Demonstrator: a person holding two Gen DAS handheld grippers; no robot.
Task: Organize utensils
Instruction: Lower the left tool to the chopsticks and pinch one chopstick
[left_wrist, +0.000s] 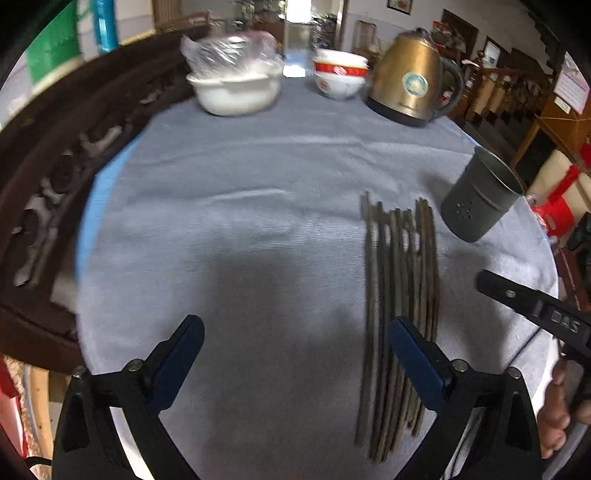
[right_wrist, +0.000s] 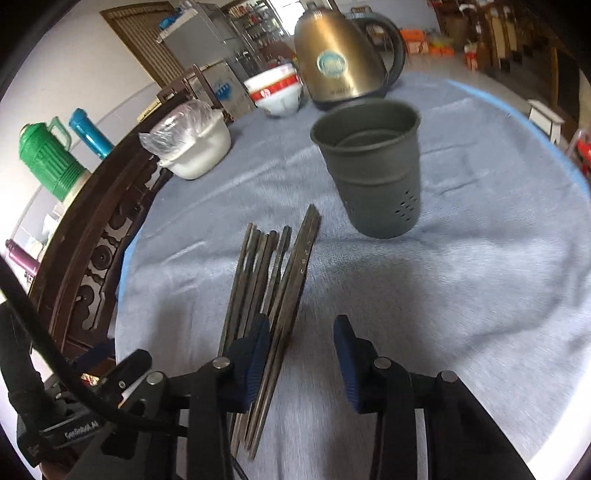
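A round table under a grey cloth (left_wrist: 240, 166), dining room behind. The chopsticks (left_wrist: 400, 295) lie in a loose bundle on the cloth, running under the left finger of the right gripper (right_wrist: 299, 354), whose fingers are apart and hold nothing. Just ahead of them stands the empty metal cup (right_wrist: 369, 166), upright. Best play here: shift left, straddle a few sticks near mid-length, squeeze squarely. The left gripper (left_wrist: 295, 362) hovers spread wide, the bundle under its right finger. Kettle (left_wrist: 410, 77) and bowls (left_wrist: 340, 74) sit beyond.
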